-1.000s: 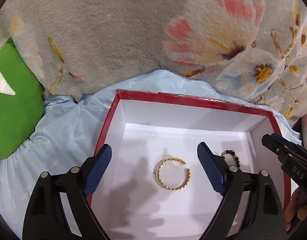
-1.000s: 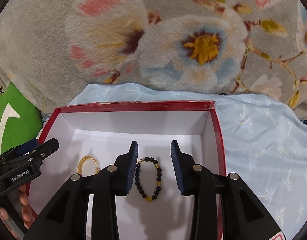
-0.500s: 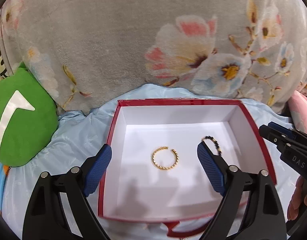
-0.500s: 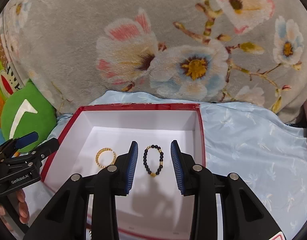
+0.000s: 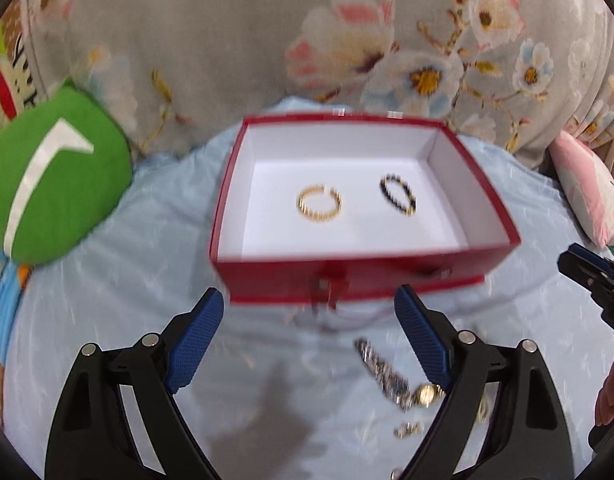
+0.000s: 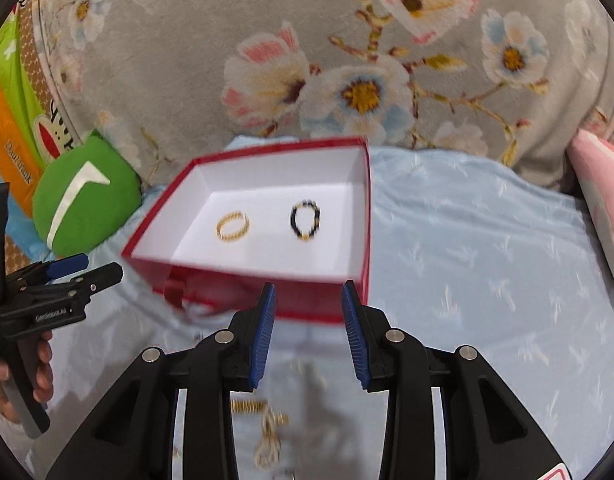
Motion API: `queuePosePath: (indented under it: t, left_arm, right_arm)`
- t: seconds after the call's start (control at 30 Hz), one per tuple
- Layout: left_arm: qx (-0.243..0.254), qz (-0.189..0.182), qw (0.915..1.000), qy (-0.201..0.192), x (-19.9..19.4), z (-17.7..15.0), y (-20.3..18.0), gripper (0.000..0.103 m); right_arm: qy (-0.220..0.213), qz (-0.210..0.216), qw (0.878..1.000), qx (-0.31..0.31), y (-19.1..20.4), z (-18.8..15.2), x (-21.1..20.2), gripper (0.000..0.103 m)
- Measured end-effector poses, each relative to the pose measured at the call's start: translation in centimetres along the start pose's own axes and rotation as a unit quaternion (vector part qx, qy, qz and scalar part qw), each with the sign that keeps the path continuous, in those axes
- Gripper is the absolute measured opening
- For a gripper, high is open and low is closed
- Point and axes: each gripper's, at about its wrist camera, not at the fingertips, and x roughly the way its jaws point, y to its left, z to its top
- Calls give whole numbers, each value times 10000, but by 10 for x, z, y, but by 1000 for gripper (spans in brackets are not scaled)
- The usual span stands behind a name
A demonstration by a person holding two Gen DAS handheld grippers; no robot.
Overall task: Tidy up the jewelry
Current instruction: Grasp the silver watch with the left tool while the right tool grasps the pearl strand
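A grey floral blanket (image 5: 211,40) rises behind the red box (image 5: 359,276), which sits on a pale blue cloth (image 6: 467,264). A green cushion (image 5: 55,184) lies to the left of the box, a pink cushion (image 5: 583,192) to its right. The left hand-held gripper (image 5: 309,340) hovers in front of the box, jaws spread wide, gripping nothing. The right hand-held gripper (image 6: 309,332) is also in front of the box, jaws parted to a moderate gap, empty. Inside the box, on its white floor, a gold bangle (image 5: 319,203) lies left of a black beaded bracelet (image 5: 398,194), the two apart. In front of the box, on the cloth, a wristwatch (image 5: 391,376) lies blurred, with small gold pieces (image 6: 263,424) near it; their detail cannot be made out.
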Motion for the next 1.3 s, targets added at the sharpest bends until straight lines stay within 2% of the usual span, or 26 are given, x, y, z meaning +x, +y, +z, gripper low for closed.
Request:
queuePosePath:
  t: [0.2, 0.4, 0.7, 0.8, 0.93, 1.1, 1.13, 1.2, 1.27, 1.3]
  left_arm:
    - [-425, -125, 9974, 577, 18, -53, 11, 85]
    - [-954, -327, 9923, 724, 28, -75, 12, 84]
    - [-911, -388, 9913, 870, 56, -61, -16, 84]
    - [-903, -392, 9904, 966, 72, -57, -23, 80]
    - [-877, -404, 9888, 1136, 91, -55, -31, 69]
    - [-764, -316, 9914, 1015, 94, -53, -39, 67]
    - [-743, -298, 9918, 997, 95, -53, -41, 65]
    - [-673, -245, 9928, 961, 95, -52, -44, 52]
    - [-660, -246, 9929, 953, 95, -52, -45, 32]
    - [-687, -290, 9926, 963, 94, -52, -44, 26]
  right_arm:
    - [470, 229, 9980, 352, -3, -61, 3, 33]
    - [738, 239, 9965, 325, 15, -96, 21, 33]
    - [908, 129, 9958, -16, 37, -107, 48, 33]
    - [937, 87, 9956, -29, 37, -109, 52, 33]
    - [1059, 89, 9943, -29, 36, -115, 59, 25]
    - [1004, 34, 9949, -88, 36, -117, 58, 24]
    - [997, 35, 9950, -87, 36, -117, 58, 24]
    - [984, 31, 9951, -83, 35, -118, 59, 23]
    - [972, 9, 9952, -94, 35, -118, 59, 22]
    - [968, -2, 9953, -97, 35, -119, 59, 21]
